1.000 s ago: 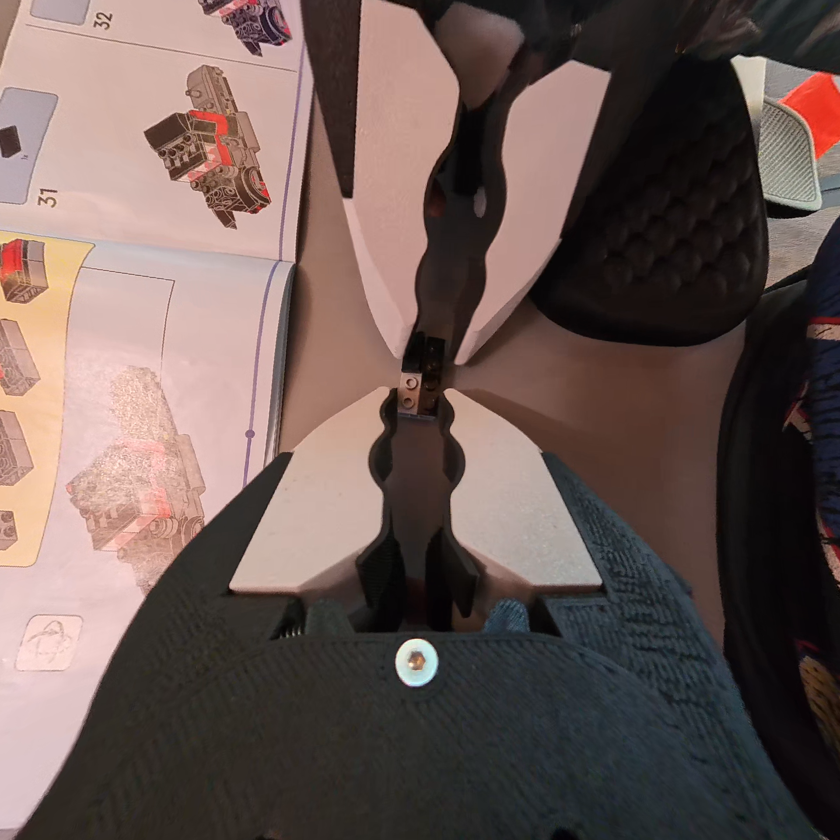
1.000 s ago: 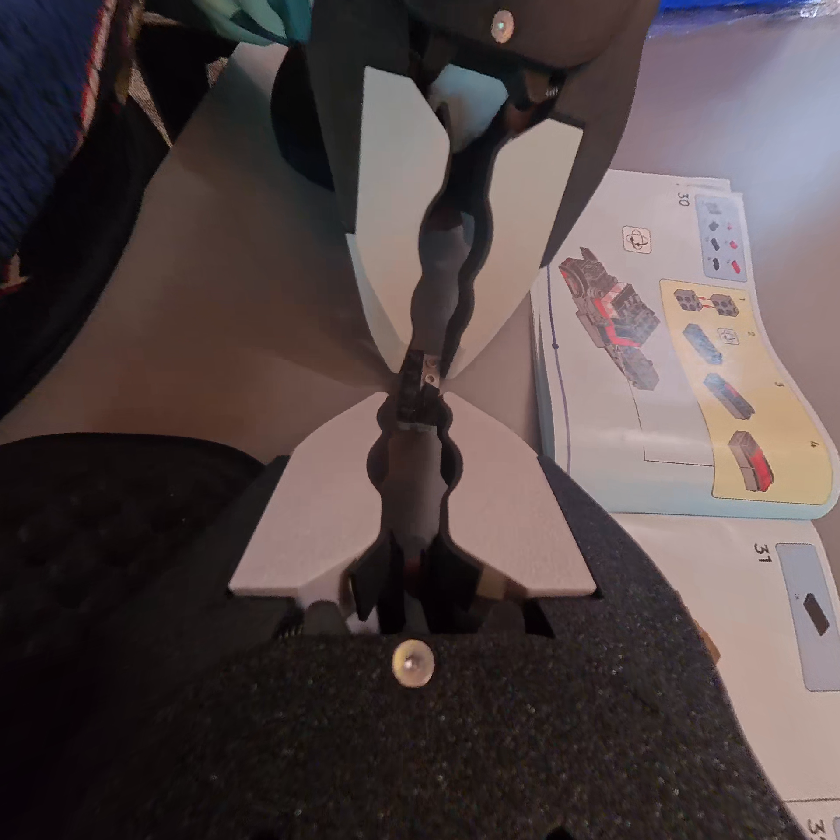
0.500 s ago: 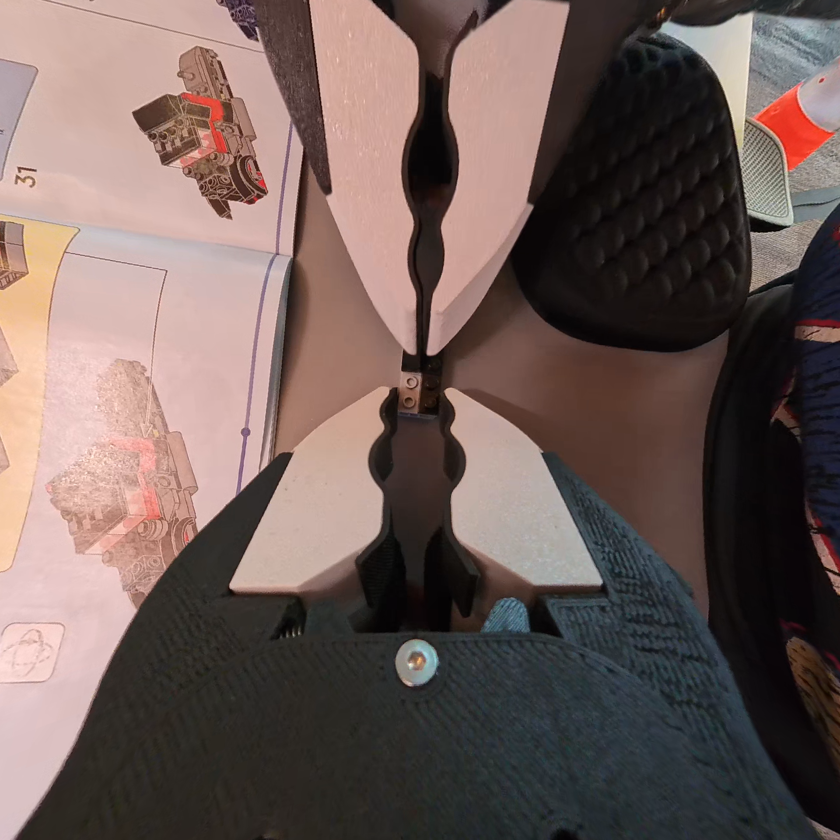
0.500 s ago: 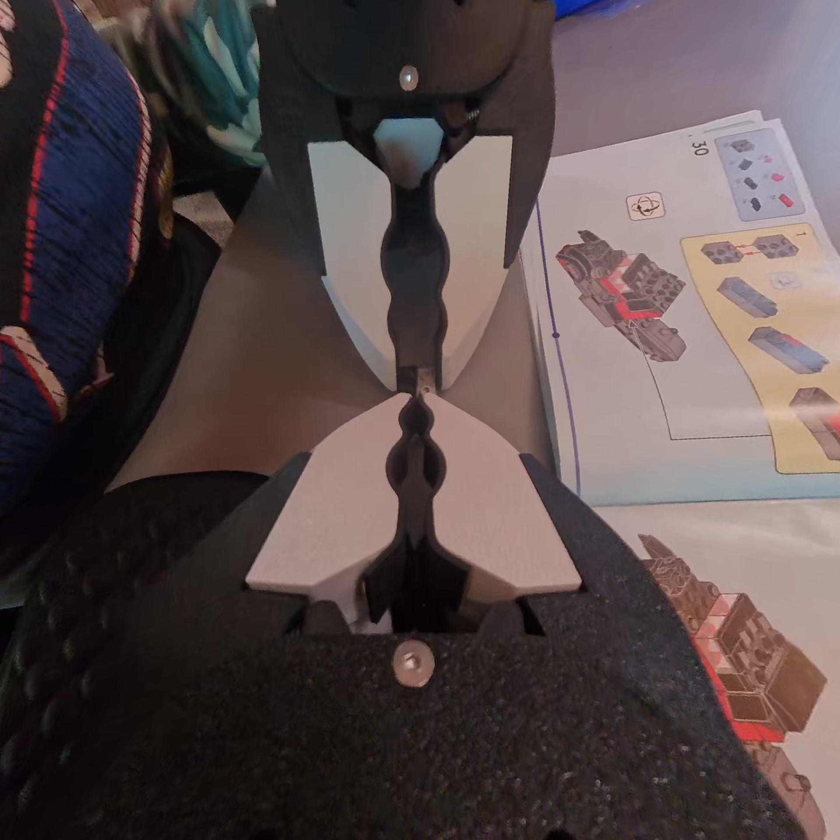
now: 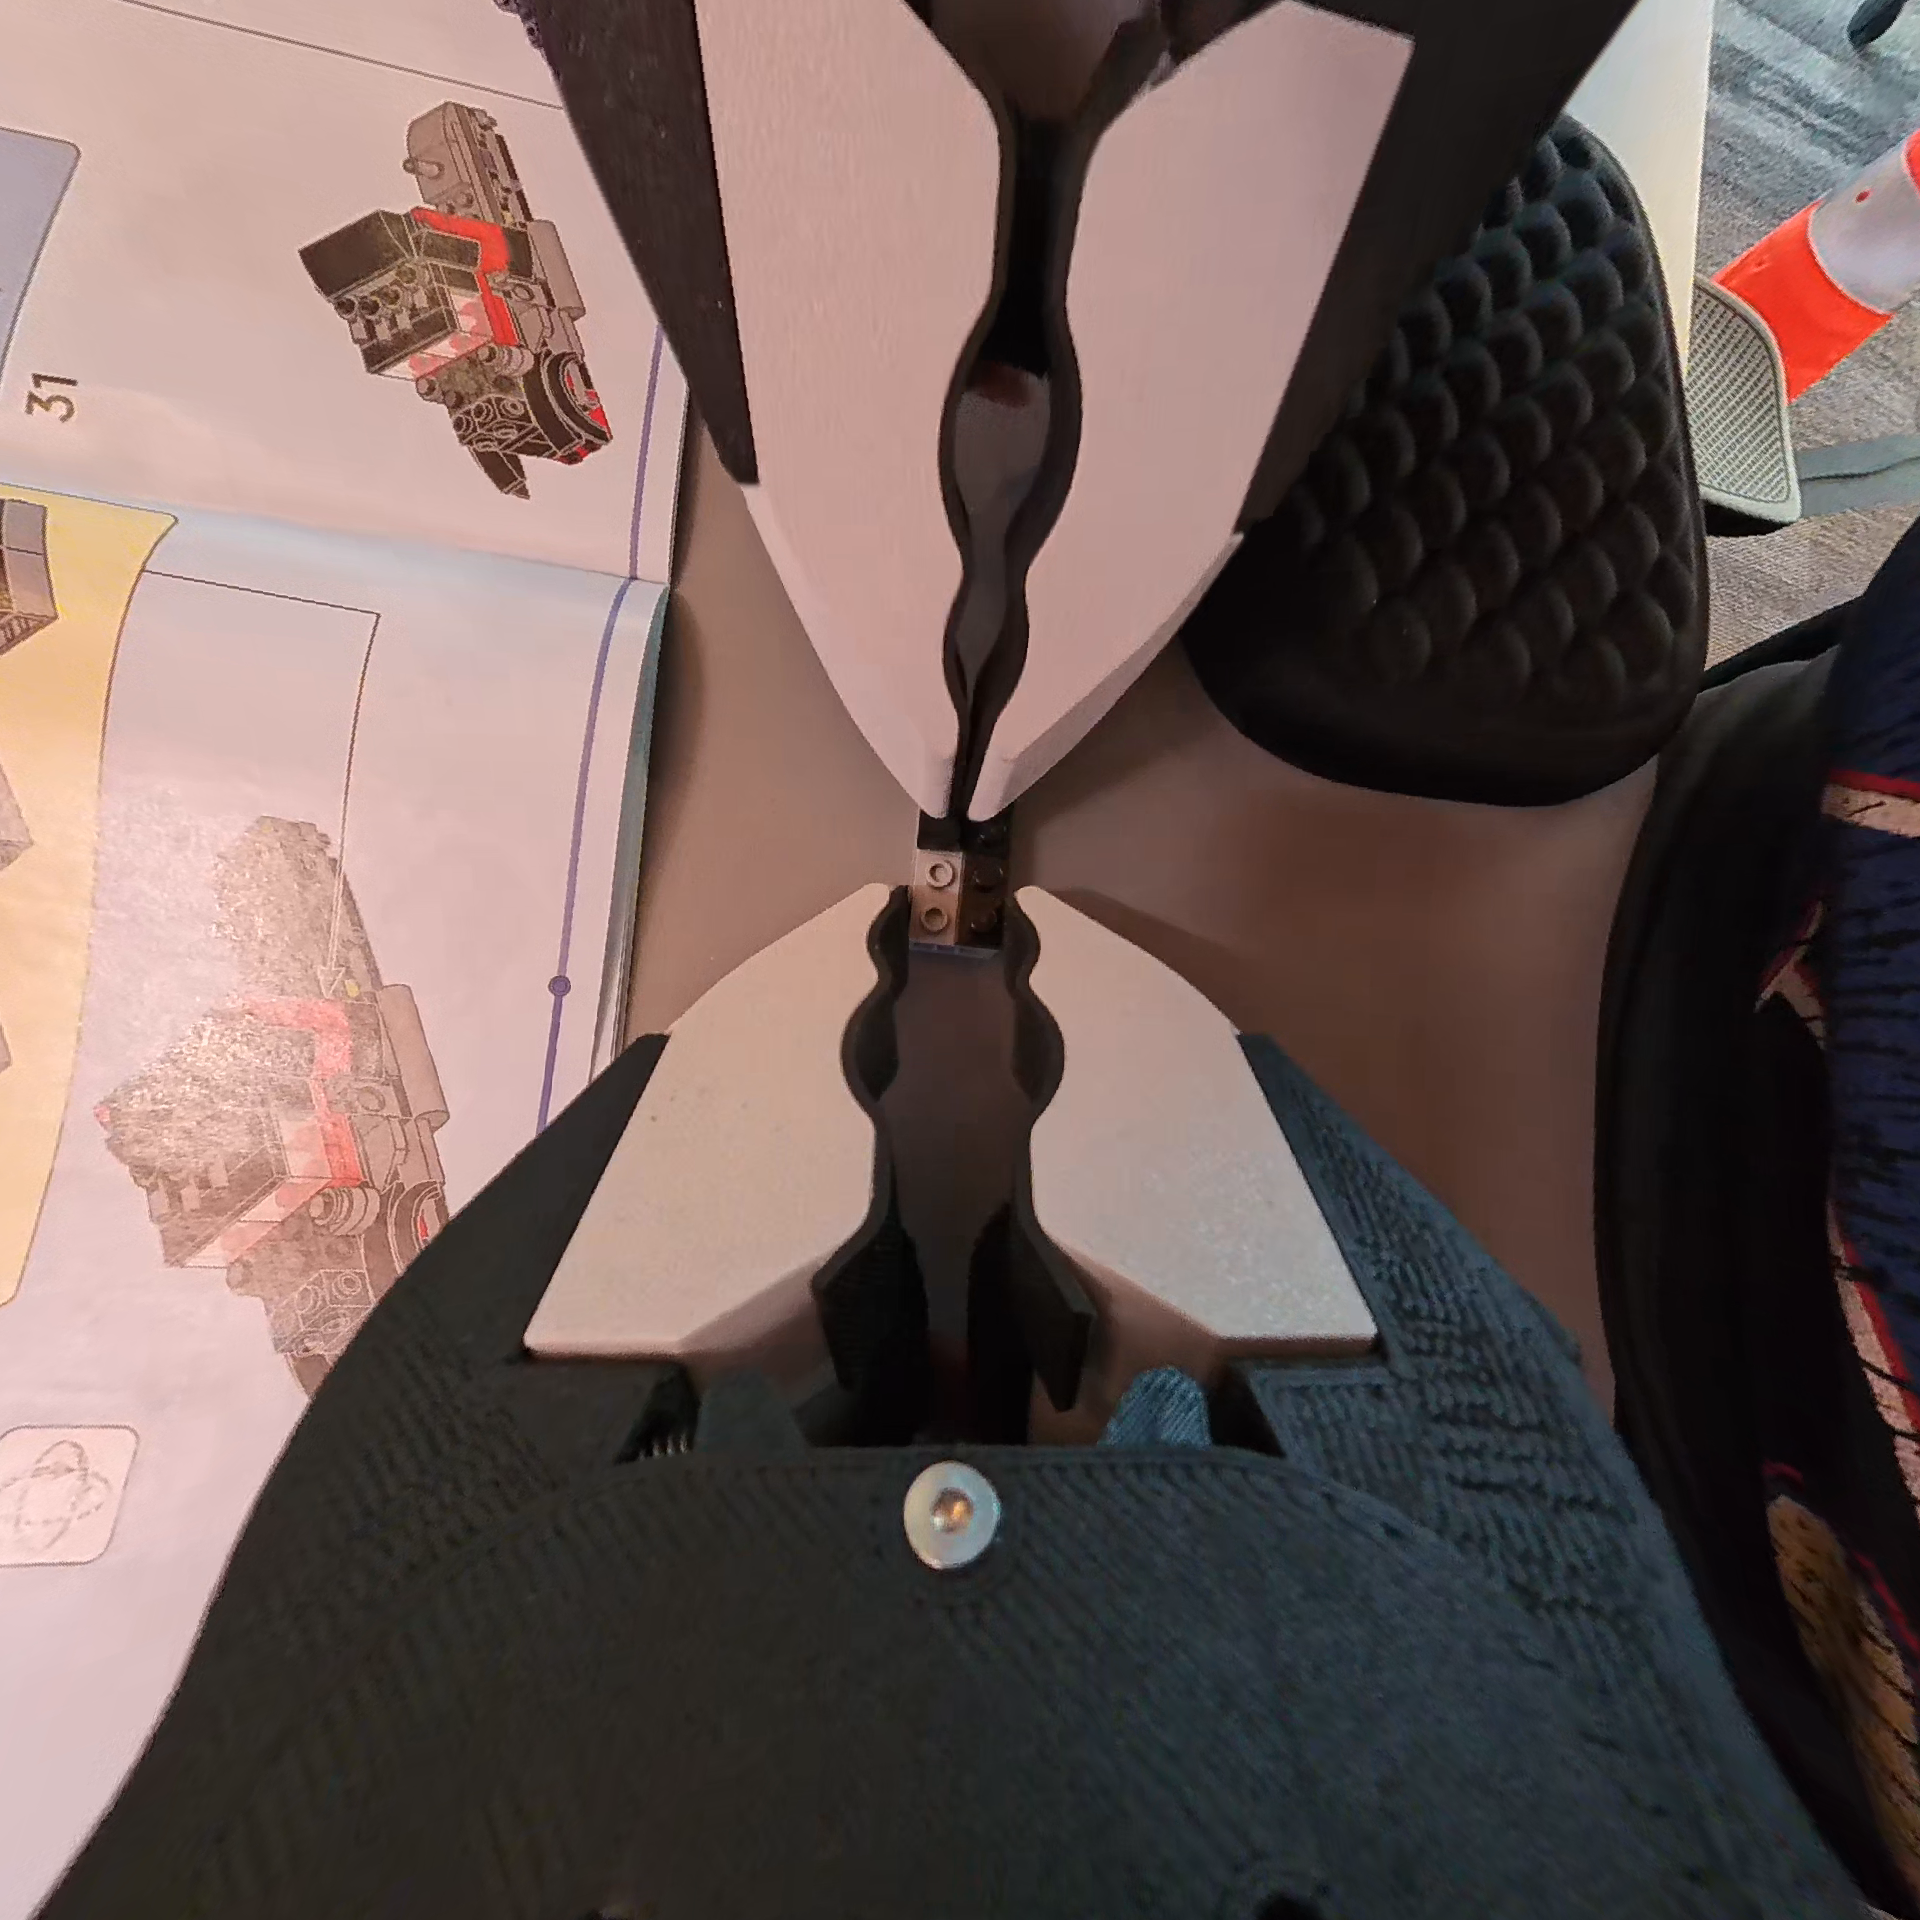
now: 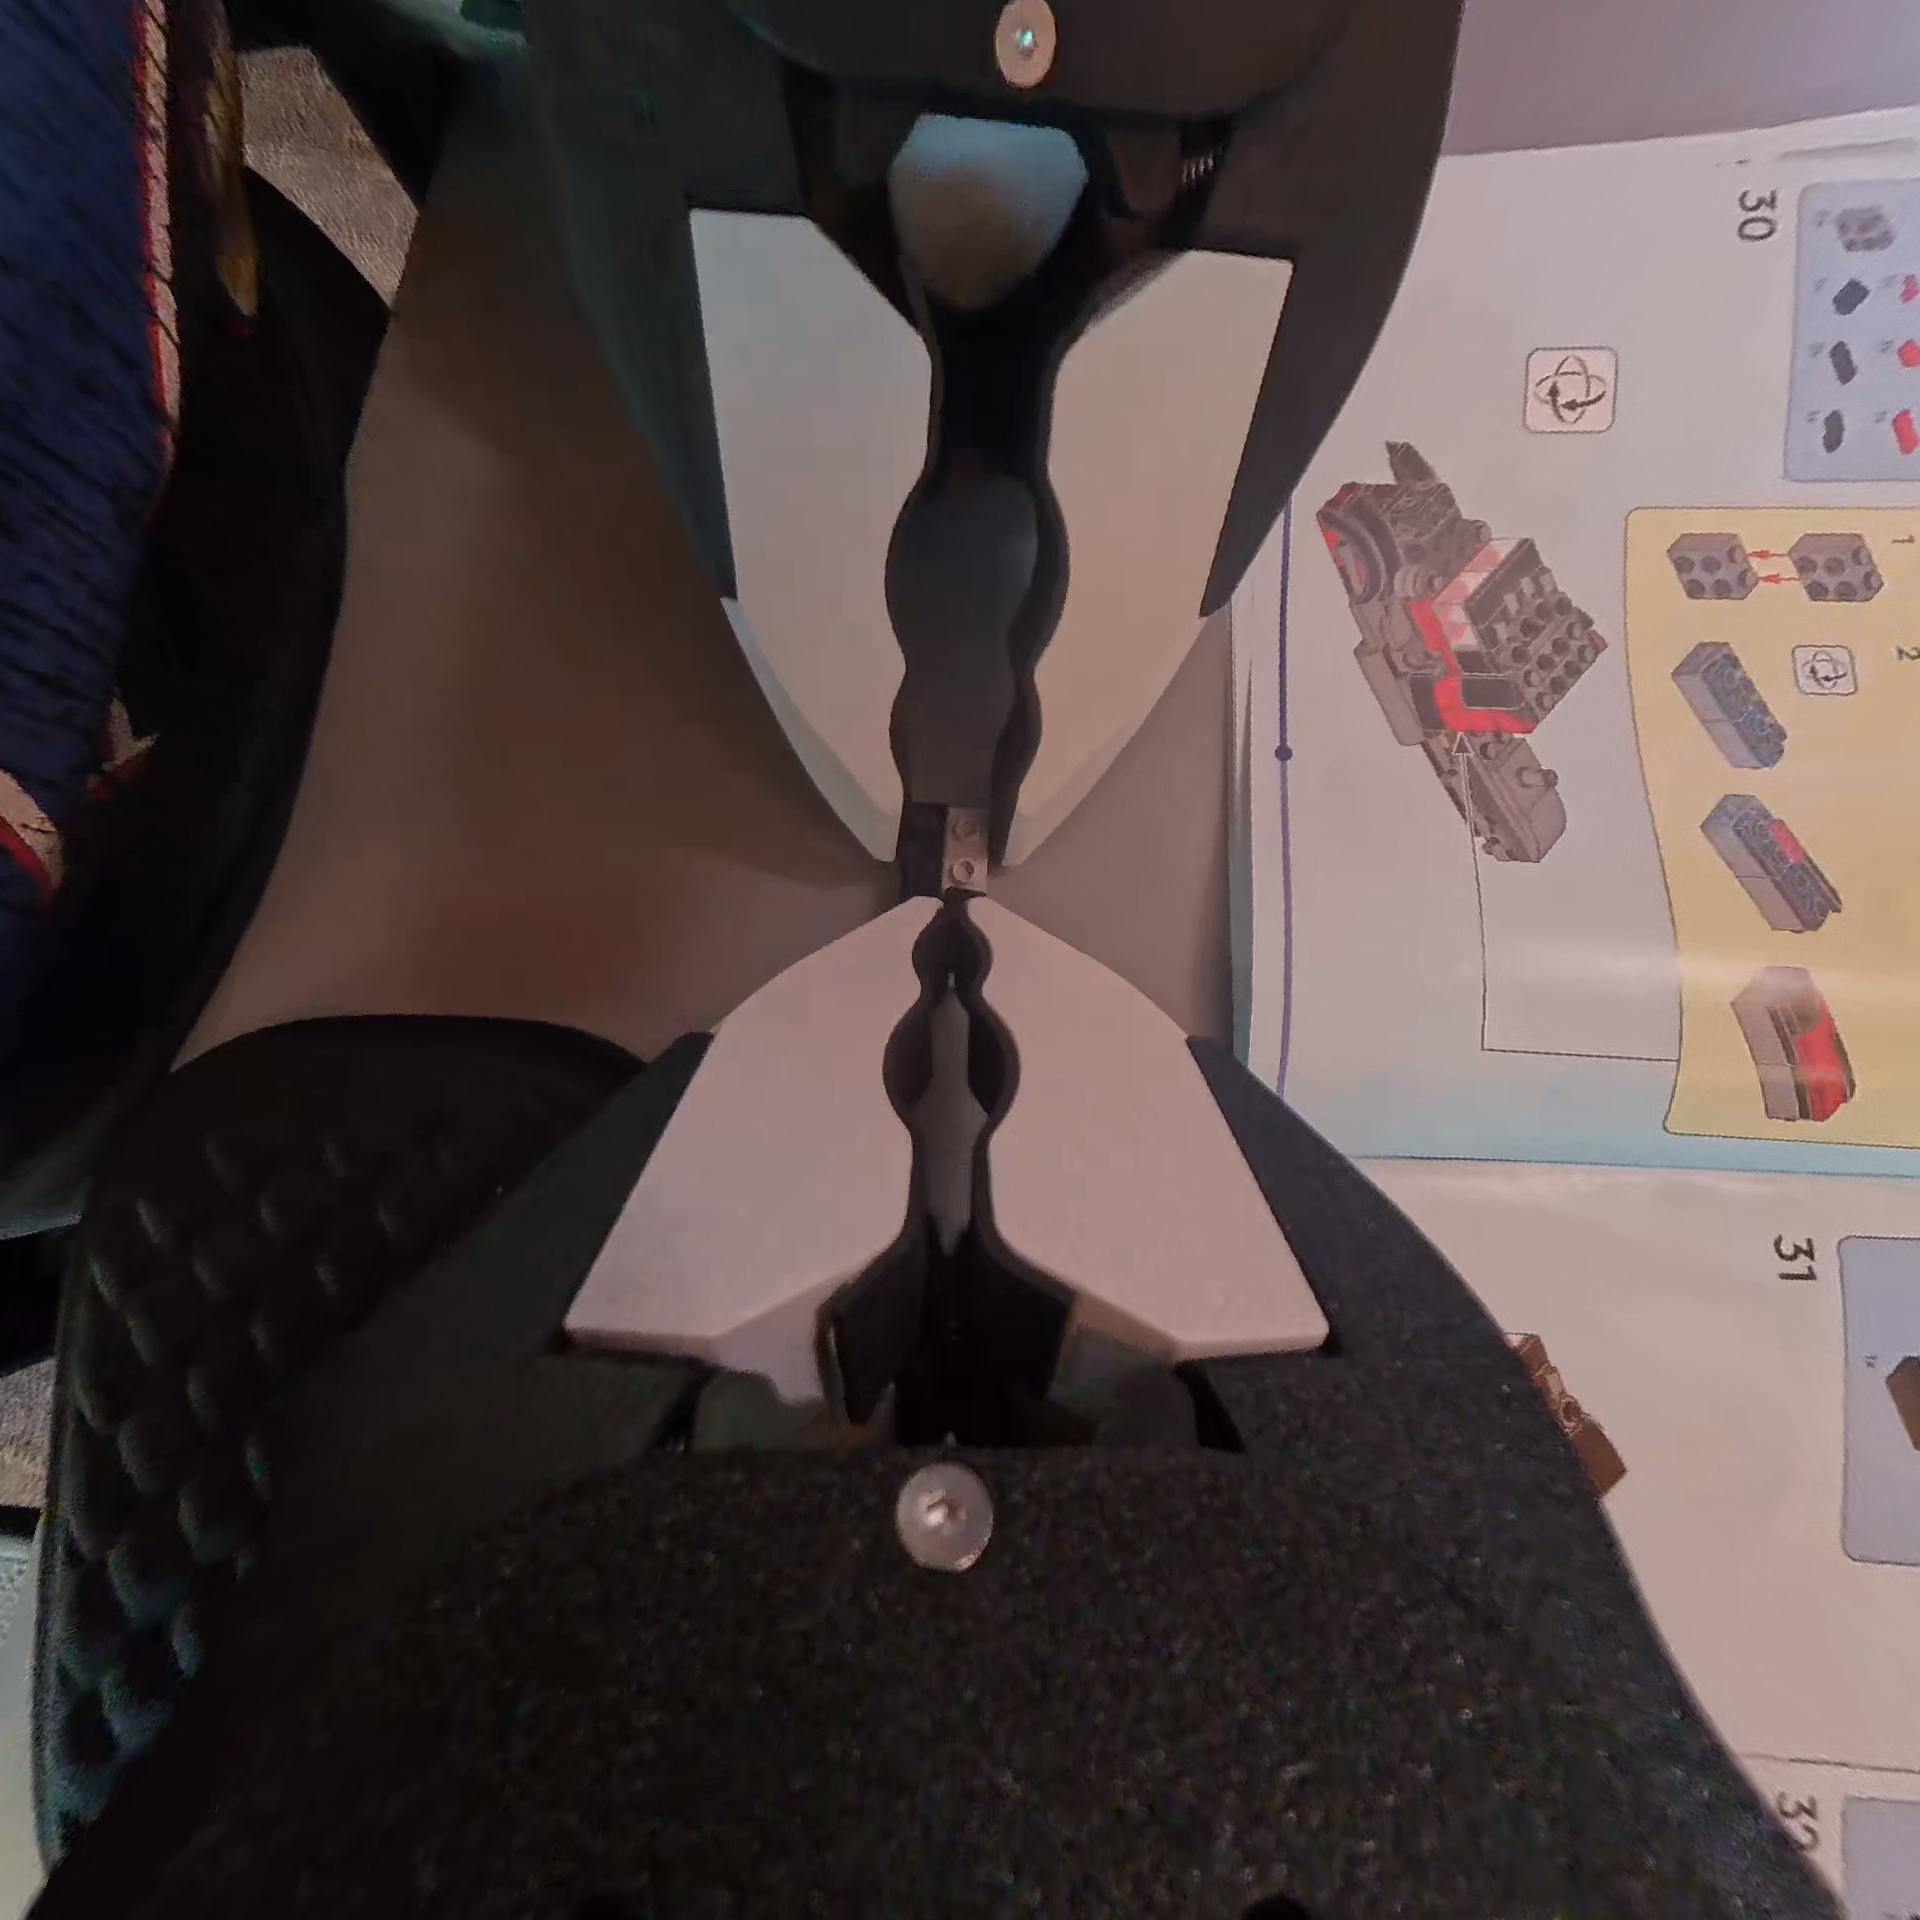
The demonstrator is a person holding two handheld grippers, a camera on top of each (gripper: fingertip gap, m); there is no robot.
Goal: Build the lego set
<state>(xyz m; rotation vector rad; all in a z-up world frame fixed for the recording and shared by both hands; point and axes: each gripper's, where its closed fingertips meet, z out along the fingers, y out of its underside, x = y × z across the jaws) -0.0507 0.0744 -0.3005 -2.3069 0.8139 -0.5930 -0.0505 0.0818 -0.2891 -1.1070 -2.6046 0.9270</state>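
Largest first: grey tabletop [image 5: 1299, 966], mostly covered by gripper bodies; edges cut off in both views. Open instruction booklet [image 5: 312, 727] flat on table, left of the brick cluster in left wrist view, cropped by frame on left; in right wrist view [image 6: 1662, 727] right of cluster, cropped too. Printed step numbers, part pics and build drawings on pages, not copied here. Black dimpled pad [image 5: 1475, 499] up-right of cluster, partly hidden behind right gripper. Dark blue patterned sleeve [image 5: 1860, 1039] at far right, cut off. Orange-and-white cone-like thing [image 5: 1829, 270] top right, beyond table, blurry. Small brown piece [image 6: 1558, 1403] peeking from behind own gripper body on booklet, kind unclear.

Left gripper [image 5: 961, 914] w/ jaws part-spread, tips pinching small brick cluster [image 5: 961, 883]: light grey studded part beside black part, held above table between both grippers. Right gripper [image 5: 971, 821] tip-to-tip opposite, jaws nearly pressed together, tips touching cluster's far black edge; actual grip hard to confirm. In right wrist view, cluster [image 6: 961, 847] mostly hidden inside left gripper's tips.
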